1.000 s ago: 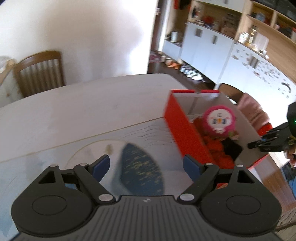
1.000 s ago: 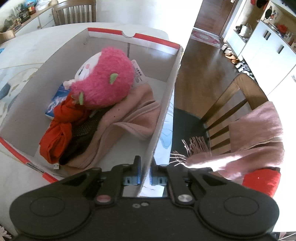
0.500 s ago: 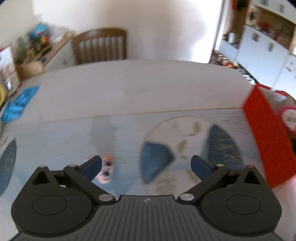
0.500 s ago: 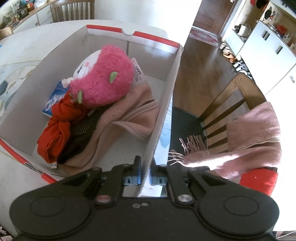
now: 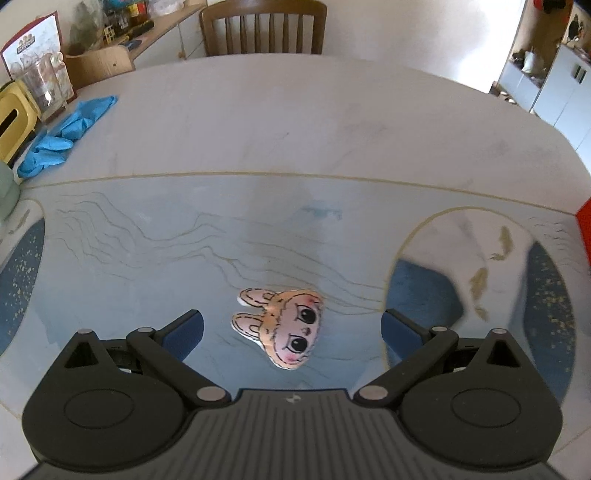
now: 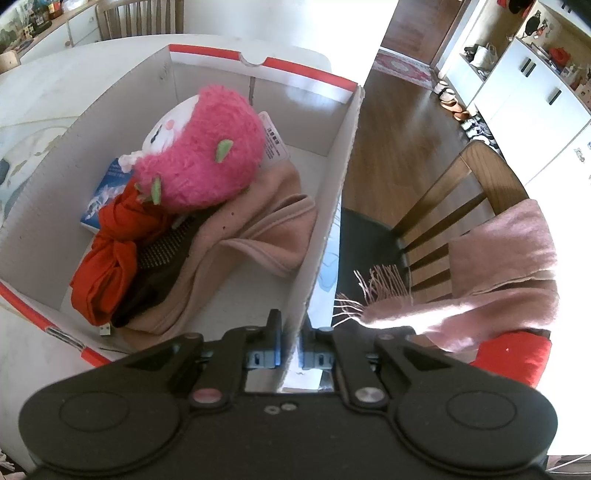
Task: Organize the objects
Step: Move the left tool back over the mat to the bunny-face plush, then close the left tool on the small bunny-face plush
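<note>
A small flat bunny-face toy (image 5: 282,328) lies on the patterned table mat, between my left gripper's open fingers. My left gripper (image 5: 291,328) is open and empty just above the mat. My right gripper (image 6: 290,341) is shut on the right wall of the red-and-white cardboard box (image 6: 328,221). Inside the box lie a pink plush toy (image 6: 207,155), a red cloth (image 6: 110,251), a tan cloth (image 6: 255,229), a dark item and a blue packet (image 6: 105,192).
Blue gloves (image 5: 62,136) lie at the table's far left beside a yellow holder (image 5: 14,122). A wooden chair (image 5: 264,27) stands behind the table. Another chair (image 6: 458,206) with a pink scarf (image 6: 498,266) stands right of the box. The box's red corner (image 5: 583,221) shows at the right.
My left gripper has swung left, away from the box, and now straddles the bunny-face toy. My right gripper stays shut on the box wall.
</note>
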